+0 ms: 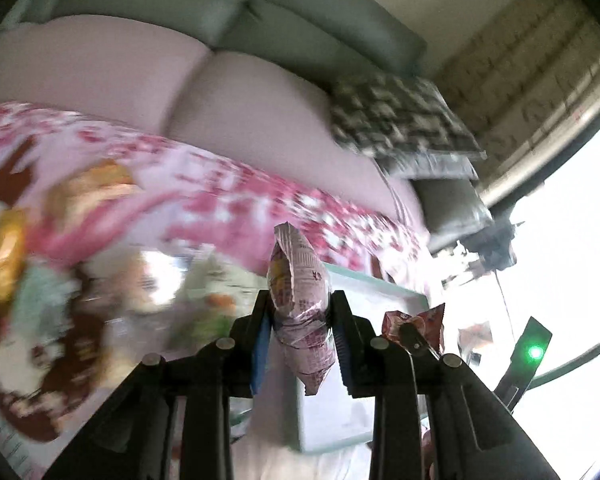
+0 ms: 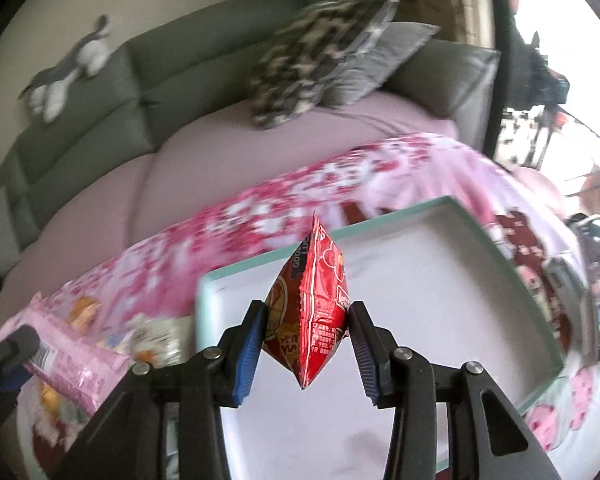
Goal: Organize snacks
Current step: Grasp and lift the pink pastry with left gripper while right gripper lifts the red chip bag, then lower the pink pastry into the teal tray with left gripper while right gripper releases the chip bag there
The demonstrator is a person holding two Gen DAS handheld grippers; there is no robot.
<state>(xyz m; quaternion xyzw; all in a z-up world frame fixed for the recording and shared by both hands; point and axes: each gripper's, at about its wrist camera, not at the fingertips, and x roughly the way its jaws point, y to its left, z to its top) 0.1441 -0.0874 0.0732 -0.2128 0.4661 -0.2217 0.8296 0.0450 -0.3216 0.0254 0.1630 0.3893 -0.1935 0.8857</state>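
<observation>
My left gripper (image 1: 300,312) is shut on a pink snack packet (image 1: 300,300) and holds it upright in the air, left of a shallow white box with a mint-green rim (image 1: 380,280). My right gripper (image 2: 306,316) is shut on a red snack packet (image 2: 312,300) and holds it over the same box (image 2: 420,208), whose white floor shows bare. The pink packet (image 2: 72,364) and a left finger (image 2: 16,344) show at the left of the right wrist view. The red packet (image 1: 416,324) shows at the right of the left wrist view.
Several loose snack packets (image 1: 60,240) lie blurred on the pink flowered cloth (image 1: 260,188) left of the box. Behind stands a grey sofa (image 2: 100,92) with a lilac seat cover, patterned cushions (image 2: 320,52) and a toy cat (image 2: 68,68). A bright window is at the right.
</observation>
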